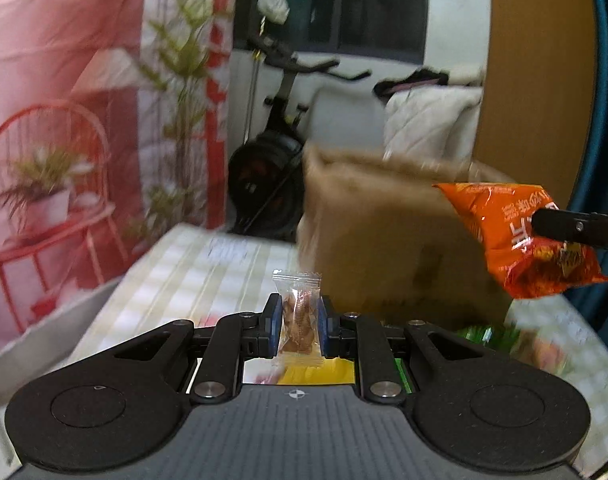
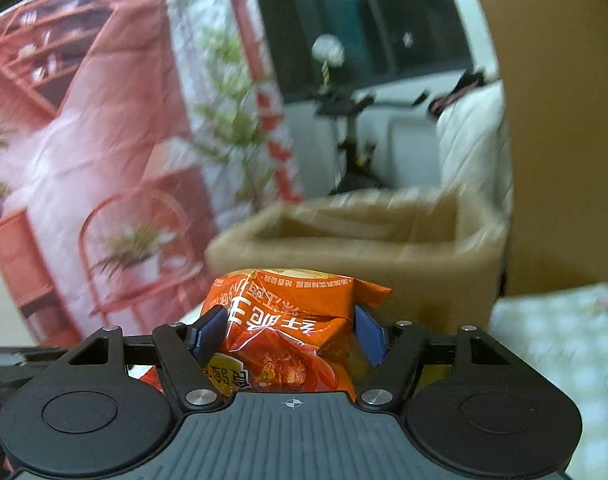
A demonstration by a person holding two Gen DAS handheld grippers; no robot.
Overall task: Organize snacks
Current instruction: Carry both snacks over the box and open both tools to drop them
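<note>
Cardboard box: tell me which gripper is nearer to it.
Right. The right gripper, holding the orange snack bag, is close in front of the cardboard box; the left gripper, clamping a small clear-wrapped snack, sits farther back over the table.

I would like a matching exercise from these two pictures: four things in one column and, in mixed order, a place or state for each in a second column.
Things:
1. small clear packet
2. orange snack bag
3. cardboard box
4. exercise bike

Places or states:
A. stands open on top, on the checked cloth
B. on the floor behind the table, near the window
C. pinched in the left claw
D. gripped in the right claw

Pairs: 1-C, 2-D, 3-A, 4-B
</note>
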